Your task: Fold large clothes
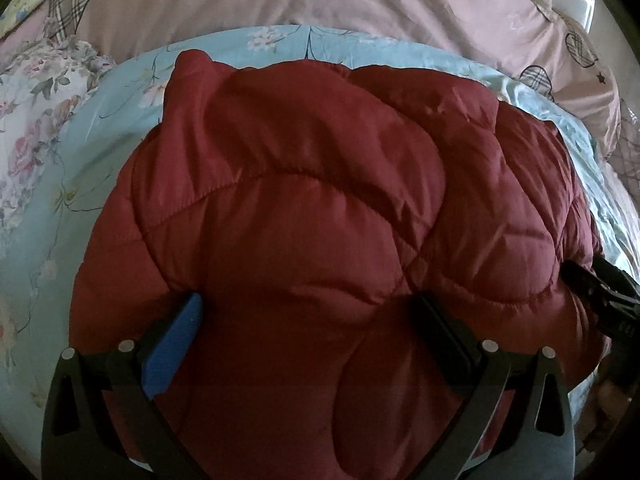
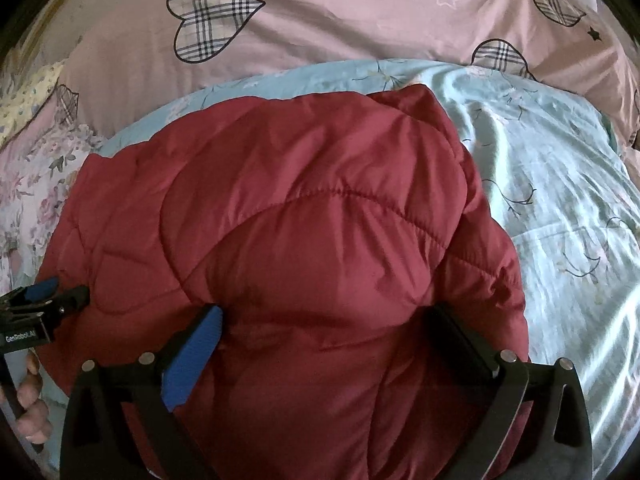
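A dark red quilted puffer jacket (image 1: 320, 200) lies bunched on a light blue floral sheet (image 1: 80, 152); it also fills the right wrist view (image 2: 320, 232). My left gripper (image 1: 312, 316) stands wide open, its fingers pressed into the near edge of the jacket with a thick fold between them. My right gripper (image 2: 328, 320) is also wide open, astride a thick fold at the jacket's near right edge. The right gripper shows at the left view's right edge (image 1: 604, 292), and the left gripper at the right view's left edge (image 2: 44, 300).
A pink duvet with plaid hearts (image 2: 320, 20) lies behind the jacket. A floral pillow (image 1: 36, 120) is at the left. Bare blue sheet (image 2: 560, 200) spreads to the jacket's right. A hand (image 2: 34, 400) holds the left gripper's handle.
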### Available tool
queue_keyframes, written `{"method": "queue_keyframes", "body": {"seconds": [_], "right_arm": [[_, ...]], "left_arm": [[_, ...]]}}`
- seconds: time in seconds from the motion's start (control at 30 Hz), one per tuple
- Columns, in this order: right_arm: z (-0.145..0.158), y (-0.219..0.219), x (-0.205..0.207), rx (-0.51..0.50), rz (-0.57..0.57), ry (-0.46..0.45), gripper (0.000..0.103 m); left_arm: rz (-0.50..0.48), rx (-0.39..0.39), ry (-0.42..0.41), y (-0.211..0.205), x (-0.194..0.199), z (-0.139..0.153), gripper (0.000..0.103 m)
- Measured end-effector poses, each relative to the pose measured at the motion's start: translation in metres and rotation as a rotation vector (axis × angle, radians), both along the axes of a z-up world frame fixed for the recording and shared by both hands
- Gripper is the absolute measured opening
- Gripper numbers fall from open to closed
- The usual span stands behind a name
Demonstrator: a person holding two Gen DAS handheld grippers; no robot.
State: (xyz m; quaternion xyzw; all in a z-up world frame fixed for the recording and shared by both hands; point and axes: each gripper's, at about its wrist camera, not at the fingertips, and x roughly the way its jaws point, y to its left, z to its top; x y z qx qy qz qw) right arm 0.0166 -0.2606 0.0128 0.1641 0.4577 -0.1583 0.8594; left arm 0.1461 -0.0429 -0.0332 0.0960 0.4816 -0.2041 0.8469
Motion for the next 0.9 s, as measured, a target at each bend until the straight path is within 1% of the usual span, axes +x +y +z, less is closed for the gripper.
{"method": "queue_keyframes", "body": {"seconds": [0.13, 0.2, 0.27, 0.4, 0.5, 0.6, 0.77, 0.83, 0.9], "right_arm": [[0.000, -0.001, -0.001, 0.001, 0.001, -0.008, 0.103], [0.000, -0.001, -0.002, 0.005, 0.000, -0.010, 0.103], [0.007, 0.000, -0.005, 0.011, -0.003, -0.008, 0.102], [0.028, 0.006, -0.023, 0.033, -0.001, -0.033, 0.103], [0.039, 0.020, -0.041, 0.039, 0.027, -0.037, 0.103], [0.046, 0.035, -0.062, 0.029, 0.053, -0.040, 0.103], [0.051, 0.065, -0.093, -0.020, 0.100, -0.017, 0.103], [0.051, 0.075, -0.104, -0.041, 0.108, -0.011, 0.103], [0.050, 0.084, -0.114, -0.046, 0.107, -0.009, 0.103]], "left_arm": [[0.000, 0.008, -0.007, 0.000, 0.001, 0.000, 0.103], [0.004, -0.001, -0.008, 0.001, 0.001, 0.001, 0.103], [0.004, -0.005, -0.006, 0.002, 0.000, 0.005, 0.103], [0.022, -0.015, -0.010, 0.013, -0.011, 0.020, 0.103], [0.034, -0.036, -0.006, 0.026, -0.028, 0.026, 0.103], [0.021, -0.045, -0.009, 0.040, -0.053, 0.026, 0.103], [0.006, -0.011, -0.007, 0.057, -0.092, 0.019, 0.103], [0.017, 0.007, -0.011, 0.062, -0.101, 0.017, 0.103], [0.024, 0.005, -0.003, 0.066, -0.110, 0.015, 0.103]]}}
